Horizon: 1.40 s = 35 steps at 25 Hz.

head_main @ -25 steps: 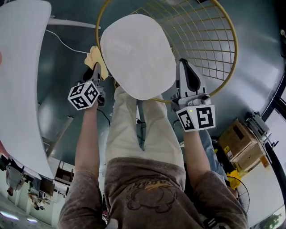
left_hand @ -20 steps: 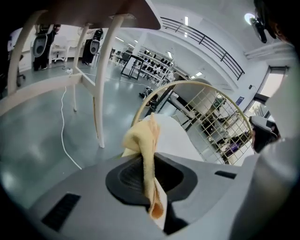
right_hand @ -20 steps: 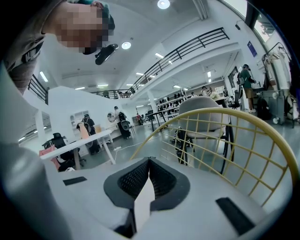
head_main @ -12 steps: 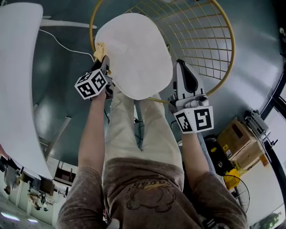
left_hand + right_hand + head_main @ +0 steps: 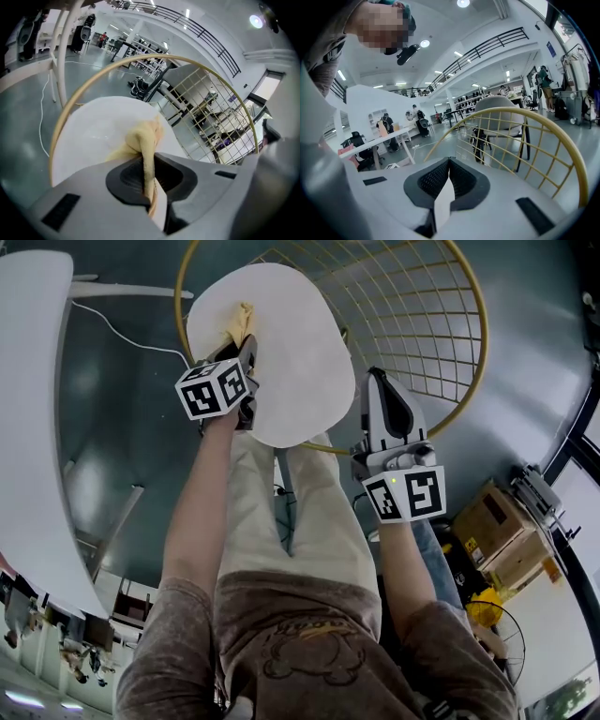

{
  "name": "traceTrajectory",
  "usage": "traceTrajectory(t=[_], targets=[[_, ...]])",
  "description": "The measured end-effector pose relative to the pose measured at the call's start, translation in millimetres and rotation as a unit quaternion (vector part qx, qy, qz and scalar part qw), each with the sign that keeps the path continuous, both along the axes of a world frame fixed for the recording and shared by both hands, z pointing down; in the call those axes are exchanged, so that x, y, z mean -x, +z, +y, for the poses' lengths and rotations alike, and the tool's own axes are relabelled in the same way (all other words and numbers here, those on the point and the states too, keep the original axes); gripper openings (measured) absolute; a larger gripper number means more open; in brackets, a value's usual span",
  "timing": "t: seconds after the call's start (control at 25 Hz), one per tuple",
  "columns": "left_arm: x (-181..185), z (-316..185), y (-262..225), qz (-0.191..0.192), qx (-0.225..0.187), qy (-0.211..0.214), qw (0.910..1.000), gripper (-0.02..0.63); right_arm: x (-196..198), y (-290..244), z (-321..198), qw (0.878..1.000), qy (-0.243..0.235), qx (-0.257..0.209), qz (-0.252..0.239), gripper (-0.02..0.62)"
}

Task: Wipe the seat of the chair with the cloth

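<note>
the left gripper (image 5: 149, 180) is clamped on a crumpled pale-yellow cloth (image 5: 140, 138), soft and bunched, resting on the smooth white oval seat (image 5: 300, 371) near its left edge. the right gripper (image 5: 449, 168) has its ribbed black pads closed on nothing, clear only in its own view, just beside the seat's right rim. beyond curves the gold wire-grid backrest (image 5: 412, 315).

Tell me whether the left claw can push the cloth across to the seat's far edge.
Probably yes: the left claw is shut on the cloth, which lies on the seat, and the surface ahead looks bare up to the wire back.
</note>
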<state>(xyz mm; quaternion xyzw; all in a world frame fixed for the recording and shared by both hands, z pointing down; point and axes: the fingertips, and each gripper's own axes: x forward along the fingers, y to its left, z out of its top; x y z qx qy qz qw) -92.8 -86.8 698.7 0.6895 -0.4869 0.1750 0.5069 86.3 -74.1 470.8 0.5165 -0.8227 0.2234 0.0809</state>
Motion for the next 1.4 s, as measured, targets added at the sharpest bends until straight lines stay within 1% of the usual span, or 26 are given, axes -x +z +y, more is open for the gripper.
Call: traceTrajectory(t=[0.12, 0.2, 0.4, 0.56, 0.64, 0.8, 0.96, 1.12, 1.28, 1.4], targets=[[-35, 11, 0, 0.001, -0.003, 0.039, 0.9992, 0.046, -11, -2, 19, 1.0, 0.001, 0.0, 0.001, 0.025], [-51, 9, 3, -0.003, -0.002, 0.062, 0.9981, 0.046, -11, -3, 21, 1.0, 0.0, 0.002, 0.002, 0.025], [-73, -9, -1, 0.003, -0.003, 0.079, 0.9969, 0.046, -14, -10, 10, 1.0, 0.003, 0.006, 0.002, 0.025], [-86, -16, 7, 0.014, -0.001, 0.095, 0.9953, 0.046, -12, -2, 2, 1.0, 0.004, 0.009, 0.004, 0.025], [-100, -15, 8, 0.032, 0.005, 0.109, 0.9935, 0.046, -14, 0, 2, 1.0, 0.007, 0.01, 0.005, 0.025], [-137, -7, 6, 0.066, 0.019, 0.154, 0.9857, 0.046, -18, -1, 3, 1.0, 0.011, 0.01, 0.006, 0.025], [-160, -8, -2, 0.105, 0.009, 0.166, 0.9805, 0.046, -22, -3, 4, 1.0, 0.014, 0.01, 0.006, 0.025], [-176, -5, -4, 0.119, 0.006, 0.178, 0.9768, 0.046, -25, -3, 7, 1.0, 0.015, 0.012, 0.007, 0.025], [-192, 6, -10, 0.155, 0.014, 0.189, 0.9696, 0.046, -28, -1, 10, 1.0, 0.02, 0.016, 0.004, 0.025], [-185, 18, -16, 0.181, 0.019, 0.195, 0.9639, 0.046, -25, 3, 14, 1.0, 0.019, 0.02, 0.001, 0.025]])
